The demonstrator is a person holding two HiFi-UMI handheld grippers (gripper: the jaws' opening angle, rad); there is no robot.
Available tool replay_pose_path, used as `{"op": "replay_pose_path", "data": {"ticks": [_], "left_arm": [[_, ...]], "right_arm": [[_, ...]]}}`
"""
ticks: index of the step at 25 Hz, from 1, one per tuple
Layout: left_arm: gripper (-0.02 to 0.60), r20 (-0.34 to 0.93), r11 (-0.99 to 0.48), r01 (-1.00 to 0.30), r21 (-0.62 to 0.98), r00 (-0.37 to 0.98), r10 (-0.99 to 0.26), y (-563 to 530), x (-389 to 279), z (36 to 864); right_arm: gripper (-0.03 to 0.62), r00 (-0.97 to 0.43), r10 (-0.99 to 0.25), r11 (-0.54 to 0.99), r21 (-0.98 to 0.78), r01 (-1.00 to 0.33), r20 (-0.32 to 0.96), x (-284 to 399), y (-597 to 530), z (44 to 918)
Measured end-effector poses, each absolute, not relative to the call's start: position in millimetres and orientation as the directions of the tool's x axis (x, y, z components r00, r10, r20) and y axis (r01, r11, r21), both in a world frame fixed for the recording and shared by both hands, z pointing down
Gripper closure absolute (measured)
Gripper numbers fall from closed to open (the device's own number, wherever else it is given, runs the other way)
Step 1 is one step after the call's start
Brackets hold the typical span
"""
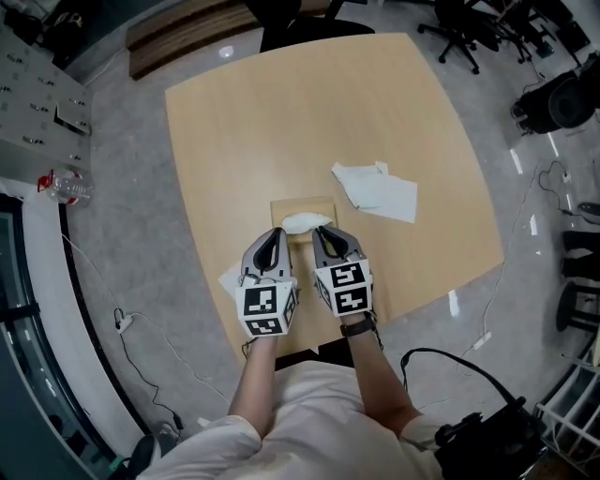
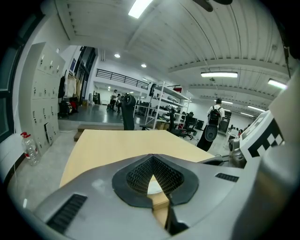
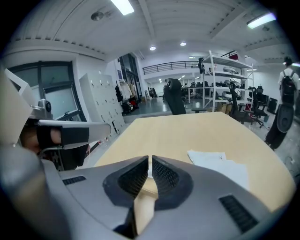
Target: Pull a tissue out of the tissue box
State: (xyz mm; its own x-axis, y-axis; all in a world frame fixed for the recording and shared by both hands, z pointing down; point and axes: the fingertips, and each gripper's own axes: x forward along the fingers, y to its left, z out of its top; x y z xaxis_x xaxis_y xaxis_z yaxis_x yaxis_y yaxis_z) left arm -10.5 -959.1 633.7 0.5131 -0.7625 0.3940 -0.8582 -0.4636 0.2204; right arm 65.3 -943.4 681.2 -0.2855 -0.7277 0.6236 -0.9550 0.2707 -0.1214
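Observation:
A wooden tissue box (image 1: 298,206) sits near the front of the light wooden table (image 1: 281,122), with a white tissue (image 1: 306,223) puffing out of its top. Both grippers hover side by side just in front of the box, pointing at the tissue. My left gripper (image 1: 277,232) (image 2: 152,158) has its tips touching and nothing between them; the tissue (image 2: 153,186) shows through the gap behind the tips. My right gripper (image 1: 318,232) (image 3: 150,161) is shut to a thin slit, also empty. Neither gripper touches the tissue.
Loose tissues (image 1: 375,190) (image 3: 220,166) lie right of the box, and another white sheet (image 1: 231,280) lies under the left gripper. A water bottle (image 1: 66,186) stands on the floor to the left. Office chairs (image 1: 459,28) stand beyond the table's far edge.

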Motion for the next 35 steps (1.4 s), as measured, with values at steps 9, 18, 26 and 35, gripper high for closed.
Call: {"op": "replay_pose_path", "data": {"ticks": [9,18,26,35], "left_arm": [[0.581,0.420,-0.435,-0.867,0.244,0.499,-0.758,-959.5,-20.2,650.4],[0.581,0.439,-0.421,-0.874,0.242,0.486,-0.756,-959.8,-27.9,659.9],[0.581,0.452,-0.411,-0.877,0.247,0.480,-0.752,-962.6,-30.0,668.0],[0.581,0.461,-0.403,-0.881,0.247,0.473,-0.751,-965.7,-36.6,669.8]], "right_arm": [[0.481,-0.266,-0.682,0.292,-0.079,-0.953,0.681,55.0,-945.7,709.3],[0.370,-0.204,-0.670,0.300,0.009,-0.954,0.714,52.3,-951.7,738.9],[0.372,-0.188,-0.651,0.284,0.007,-0.959,0.735,50.1,-956.9,755.4],[0.503,-0.166,-0.646,0.287,0.036,-0.957,0.745,48.4,-963.4,761.2]]}}
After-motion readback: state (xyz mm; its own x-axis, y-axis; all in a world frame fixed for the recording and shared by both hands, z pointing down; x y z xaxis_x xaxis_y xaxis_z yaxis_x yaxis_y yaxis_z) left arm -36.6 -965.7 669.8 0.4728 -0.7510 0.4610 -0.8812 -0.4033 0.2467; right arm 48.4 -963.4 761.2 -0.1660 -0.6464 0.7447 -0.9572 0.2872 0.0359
